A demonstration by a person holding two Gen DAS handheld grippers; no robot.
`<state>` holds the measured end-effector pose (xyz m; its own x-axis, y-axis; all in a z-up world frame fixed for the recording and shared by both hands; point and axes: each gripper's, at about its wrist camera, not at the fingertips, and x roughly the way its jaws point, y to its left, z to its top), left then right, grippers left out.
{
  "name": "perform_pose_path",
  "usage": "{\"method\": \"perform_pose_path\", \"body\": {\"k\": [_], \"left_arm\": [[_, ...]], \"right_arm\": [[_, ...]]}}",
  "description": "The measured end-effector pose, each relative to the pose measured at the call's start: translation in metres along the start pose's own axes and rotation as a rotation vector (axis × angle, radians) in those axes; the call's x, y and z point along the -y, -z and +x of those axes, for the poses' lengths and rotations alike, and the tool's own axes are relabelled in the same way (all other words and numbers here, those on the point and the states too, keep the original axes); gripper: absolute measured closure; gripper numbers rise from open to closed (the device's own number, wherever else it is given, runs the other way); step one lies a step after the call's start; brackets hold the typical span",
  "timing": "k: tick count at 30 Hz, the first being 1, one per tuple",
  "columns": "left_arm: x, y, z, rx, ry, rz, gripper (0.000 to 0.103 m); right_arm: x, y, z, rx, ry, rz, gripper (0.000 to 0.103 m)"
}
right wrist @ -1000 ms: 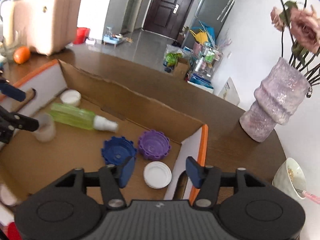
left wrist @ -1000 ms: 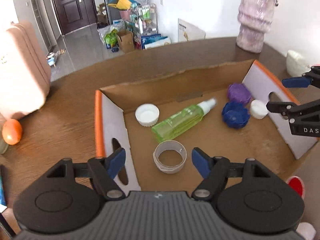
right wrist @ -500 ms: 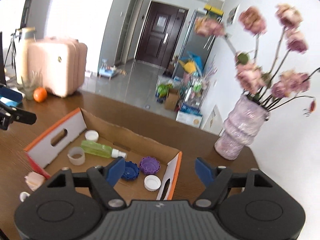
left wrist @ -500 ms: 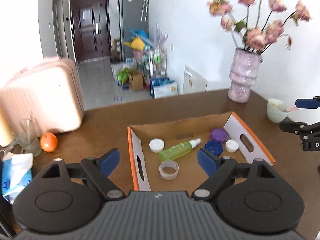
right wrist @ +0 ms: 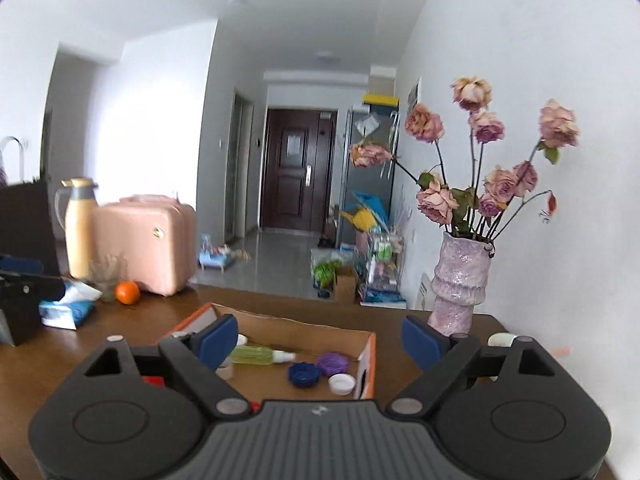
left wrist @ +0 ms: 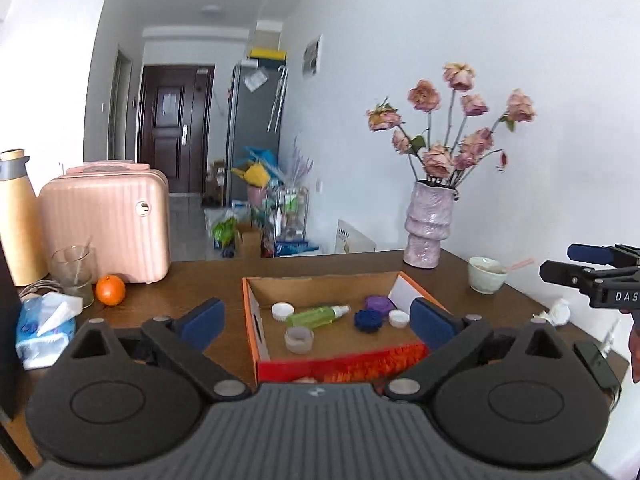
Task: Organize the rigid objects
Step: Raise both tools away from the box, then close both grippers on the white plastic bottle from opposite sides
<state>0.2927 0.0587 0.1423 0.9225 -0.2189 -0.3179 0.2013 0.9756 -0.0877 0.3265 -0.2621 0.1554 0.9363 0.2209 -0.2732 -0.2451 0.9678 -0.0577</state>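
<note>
A cardboard box [left wrist: 249,320] with orange rims sits on the brown table [left wrist: 188,280]. In it lie a green spray bottle [left wrist: 318,316], a blue lid [left wrist: 369,320], a purple lid [left wrist: 378,303], two white caps [left wrist: 282,311] and a pale ring-shaped cup [left wrist: 299,340]. My left gripper [left wrist: 316,322] hangs back from the box's near side, its jaws opening wide with nothing gripped. My right gripper [right wrist: 319,340] hovers off the box's right end, jaws also opening and empty. Its fingers [left wrist: 576,272] show at the right edge of the left wrist view.
A vase of dried roses [left wrist: 426,228] and a small bowl [left wrist: 486,274] stand back right. A pink case [left wrist: 108,224], a thermos [left wrist: 18,220], a glass [left wrist: 74,270], an orange [left wrist: 110,290] and a tissue pack [left wrist: 44,324] crowd the left. A phone [left wrist: 596,364] lies at right.
Both grippers have drawn back and up from the box and tilted toward level. Their jaws have spread wider. The box and its contents have not moved.
</note>
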Motion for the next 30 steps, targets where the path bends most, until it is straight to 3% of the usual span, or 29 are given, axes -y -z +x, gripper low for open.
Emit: {"method": "perform_pose_path", "body": {"k": [9,13,16,20,25,30], "left_arm": [[0.001,0.092,-0.093,0.121,-0.154,-0.048,0.000],[0.000,0.131,-0.117,0.121,-0.215,-0.069,0.000],[0.000,0.156,-0.121,0.062,-0.261,-0.029,0.000],[0.001,0.177,-0.127,0.005,-0.239,-0.006,0.000],[0.006,0.185,-0.115,-0.043,-0.197,0.013,0.000],[0.011,0.182,-0.086,-0.089,-0.177,0.005,0.000]], "right_arm": [[-0.031,0.078,-0.088,0.118,-0.033,0.107,0.007],[-0.051,0.114,-0.112,0.127,-0.034,0.111,0.003],[-0.063,0.141,-0.124,0.118,-0.043,0.050,0.002],[-0.066,0.159,-0.124,0.042,0.003,-0.035,0.002],[-0.050,0.174,-0.118,-0.022,-0.010,0.079,0.002],[-0.042,0.187,-0.098,-0.065,-0.001,0.107,0.002]]}}
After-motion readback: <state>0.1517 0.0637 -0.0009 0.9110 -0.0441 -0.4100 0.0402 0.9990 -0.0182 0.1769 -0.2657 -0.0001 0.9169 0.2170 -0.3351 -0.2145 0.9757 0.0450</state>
